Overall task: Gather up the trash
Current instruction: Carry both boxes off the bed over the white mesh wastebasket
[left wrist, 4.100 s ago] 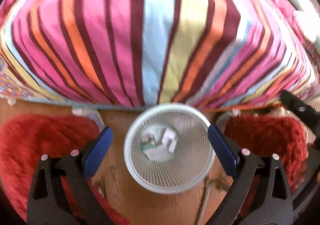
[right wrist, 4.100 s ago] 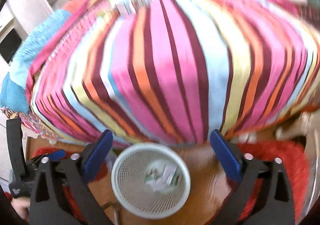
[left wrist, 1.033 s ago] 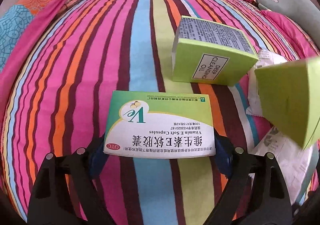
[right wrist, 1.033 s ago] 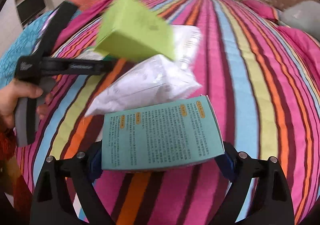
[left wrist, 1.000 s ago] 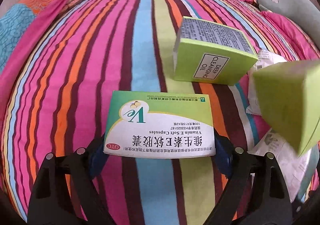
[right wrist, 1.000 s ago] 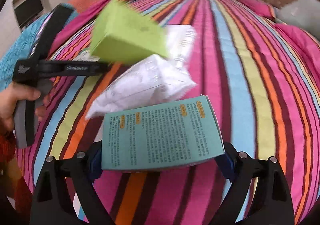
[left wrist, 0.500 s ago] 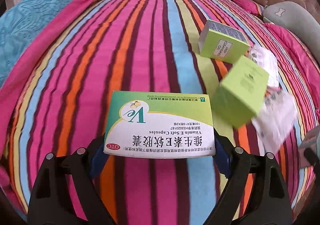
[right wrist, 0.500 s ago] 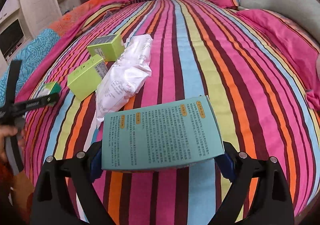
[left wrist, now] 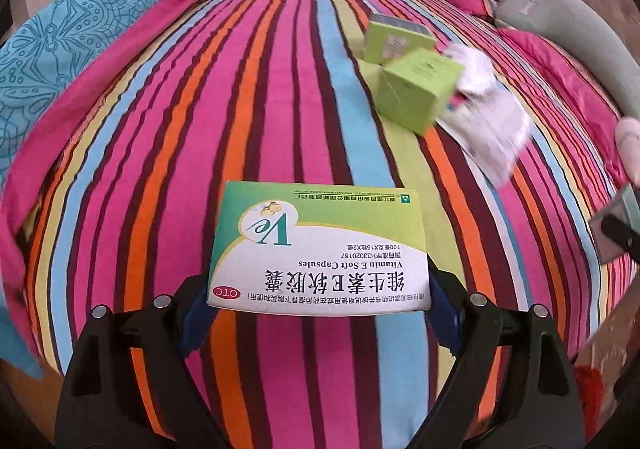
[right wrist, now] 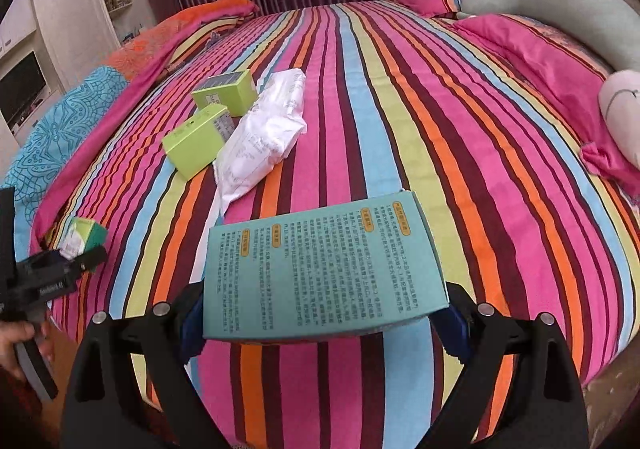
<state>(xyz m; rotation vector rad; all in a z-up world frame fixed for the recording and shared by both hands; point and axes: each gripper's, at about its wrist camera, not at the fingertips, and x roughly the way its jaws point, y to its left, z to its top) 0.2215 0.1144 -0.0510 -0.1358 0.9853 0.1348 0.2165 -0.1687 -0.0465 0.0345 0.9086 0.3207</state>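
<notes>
My left gripper [left wrist: 318,309] is shut on a green and white Vitamin E capsule box [left wrist: 320,249], held above the near edge of the striped bed [left wrist: 200,109]. My right gripper [right wrist: 320,313] is shut on a teal box [right wrist: 324,269] printed with small text, also above the bed's near edge. Two lime green boxes [left wrist: 416,89] [right wrist: 196,139] and a white plastic packet [right wrist: 264,137] [left wrist: 488,125] lie on the bedspread farther in. The left gripper with its box shows at the left edge of the right wrist view [right wrist: 76,245].
A grey-green bolster pillow [right wrist: 560,1] and pink pillows lie at the bed's right side. A blue patterned blanket [left wrist: 52,49] is bunched at the left. White shelving with a TV [right wrist: 20,89] stands left of the bed. Wooden floor shows below the bed edge.
Both grippers, each still holding its box, have pulled back from the pile toward the near edge of the bed. The green boxes and white packet now look smaller and farther away.
</notes>
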